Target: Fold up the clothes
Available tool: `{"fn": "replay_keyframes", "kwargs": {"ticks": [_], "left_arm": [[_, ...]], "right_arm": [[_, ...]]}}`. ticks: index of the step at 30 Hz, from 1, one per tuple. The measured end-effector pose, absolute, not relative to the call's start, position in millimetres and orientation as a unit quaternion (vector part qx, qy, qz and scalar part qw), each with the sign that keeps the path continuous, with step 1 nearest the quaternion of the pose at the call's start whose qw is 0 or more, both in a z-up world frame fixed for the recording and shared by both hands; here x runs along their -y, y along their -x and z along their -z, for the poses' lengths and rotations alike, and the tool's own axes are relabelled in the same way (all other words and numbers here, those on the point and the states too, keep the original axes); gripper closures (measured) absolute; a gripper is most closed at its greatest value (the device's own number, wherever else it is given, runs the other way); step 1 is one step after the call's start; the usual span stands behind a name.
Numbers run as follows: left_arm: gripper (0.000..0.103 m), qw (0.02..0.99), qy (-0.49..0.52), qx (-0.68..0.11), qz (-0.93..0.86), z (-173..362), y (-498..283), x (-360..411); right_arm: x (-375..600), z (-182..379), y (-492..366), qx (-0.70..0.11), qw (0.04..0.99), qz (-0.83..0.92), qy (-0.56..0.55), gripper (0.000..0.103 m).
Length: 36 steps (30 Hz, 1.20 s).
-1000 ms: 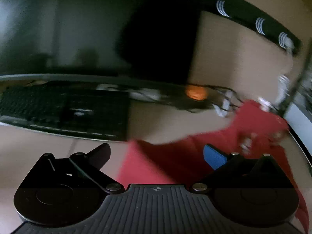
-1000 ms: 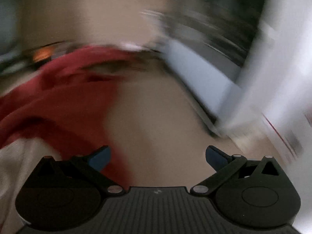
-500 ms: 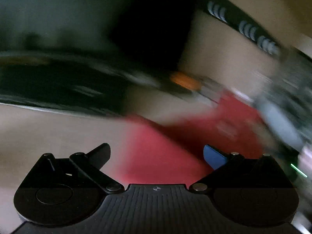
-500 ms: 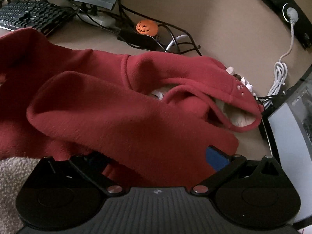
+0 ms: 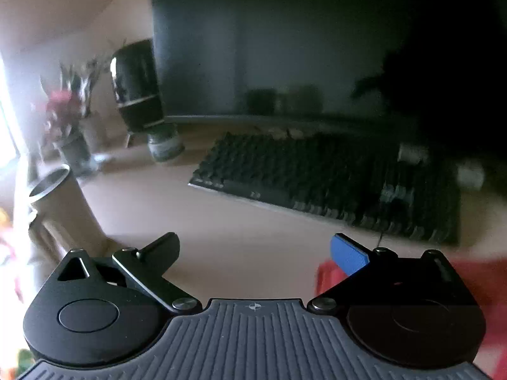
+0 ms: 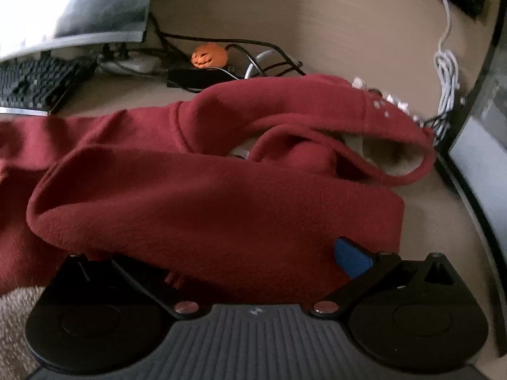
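Note:
A dark red fleece hoodie [image 6: 196, 196] lies crumpled on the beige desk [image 6: 427, 221], its hood [image 6: 389, 155] showing cream lining at the right. My right gripper [image 6: 253, 262] is open and pushed up against a thick fold of the hoodie. The fold covers its left finger, and only the blue pad [image 6: 351, 259] of the right finger shows. My left gripper [image 5: 253, 250] is open over bare desk with nothing between its fingers. Only a blurred red edge of the hoodie [image 5: 475, 272] shows at its lower right.
A black keyboard [image 5: 332, 186] and a dark monitor [image 5: 285, 47] stand ahead of the left gripper, with a cup [image 5: 60, 199], a jar [image 5: 164, 145] and a flower vase [image 5: 69, 126] to the left. Behind the hoodie are an orange pumpkin figure [image 6: 209, 55], black cables [image 6: 269, 60], a white cord [image 6: 446, 72] and a second screen [image 6: 481, 158].
The left gripper has swung left, away from the hoodie, toward the keyboard and monitor. The right gripper swung onto the hoodie and has edged closer to the fold. Both stayed open.

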<state>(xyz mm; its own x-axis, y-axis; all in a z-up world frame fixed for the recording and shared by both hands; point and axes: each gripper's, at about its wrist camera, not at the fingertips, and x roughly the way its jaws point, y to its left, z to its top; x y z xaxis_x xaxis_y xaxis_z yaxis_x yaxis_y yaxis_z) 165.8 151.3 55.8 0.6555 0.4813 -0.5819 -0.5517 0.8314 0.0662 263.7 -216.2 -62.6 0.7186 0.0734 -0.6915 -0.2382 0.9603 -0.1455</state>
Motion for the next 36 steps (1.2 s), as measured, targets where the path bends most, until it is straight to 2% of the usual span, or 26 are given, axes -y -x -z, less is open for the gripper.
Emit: {"fn": "replay_keyframes", "kwargs": {"ticks": [4,6,9,13,24,26,31,36], "left_arm": [[0.000,0.938,0.119,-0.315,-0.085,-58,-185,-105],[0.000,0.920,0.167,-0.351,0.051,-33,-209,-60],[0.000,0.881,0.177,-0.406,0.167,10,-228,0],[0.000,0.900,0.102,-0.395,0.153,29,-222,33],[0.000,0.896,0.131,-0.424,0.034,26,-199,-43],[0.000,0.895,0.136,-0.424,0.016,23,-193,-57],[0.000,0.892,0.148,-0.428,0.007,19,-185,-70],[0.000,0.896,0.147,-0.416,0.047,4,-173,-64]], "right_arm": [[228,66,-272,-0.373,0.918,-0.112,0.080,0.000],[229,67,-274,-0.371,0.917,-0.124,0.081,0.000],[228,68,-275,-0.366,0.917,-0.134,0.082,0.000],[223,69,-279,-0.361,0.916,-0.152,0.082,0.000],[113,69,-285,-0.340,0.915,-0.191,0.103,0.000],[123,61,-288,-0.327,0.929,-0.162,0.060,0.000],[222,34,-284,-0.252,0.964,0.061,-0.050,0.000],[347,30,-242,-0.260,0.909,0.254,-0.205,0.000]]}}
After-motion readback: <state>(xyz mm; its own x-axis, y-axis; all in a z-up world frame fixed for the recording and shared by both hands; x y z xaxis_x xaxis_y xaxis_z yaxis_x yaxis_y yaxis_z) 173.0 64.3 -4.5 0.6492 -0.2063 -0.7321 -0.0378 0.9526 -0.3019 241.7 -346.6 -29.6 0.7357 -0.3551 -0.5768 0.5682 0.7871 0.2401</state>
